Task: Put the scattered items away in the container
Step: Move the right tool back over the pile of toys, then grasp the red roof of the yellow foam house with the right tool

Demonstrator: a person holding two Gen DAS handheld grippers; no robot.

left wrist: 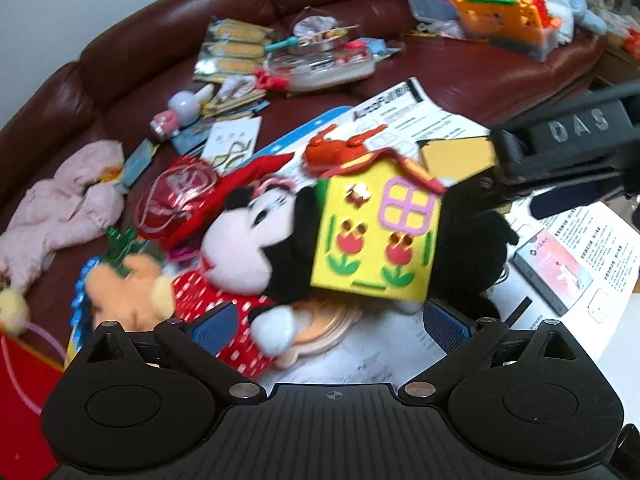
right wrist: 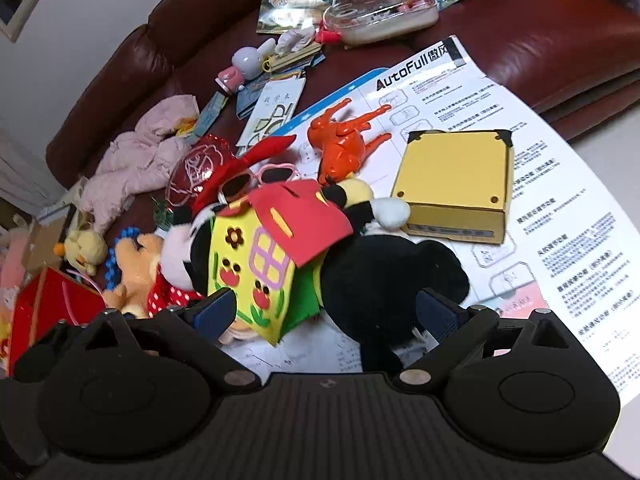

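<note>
"AutoFull" on instruction sheet [right wrist: 500, 128]; seemingly "DAS" on right gripper [left wrist: 576, 128].

Both views are evenly and brightly lit indoors, with soft shadows. Glare streaks the dark red leather sofa [left wrist: 168, 12] and washes out the white instruction sheet [right wrist: 560, 216]. The left wrist view is motion-blurred throughout; the right is sharper. Fisheye distortion curves the sofa's edges.

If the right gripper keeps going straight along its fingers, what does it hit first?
Most likely the yellow foam house, lying on the mouse plush, right between the open fingers of the right gripper. Depth is hard to judge; the plush's black body sits just right of that line.
</note>
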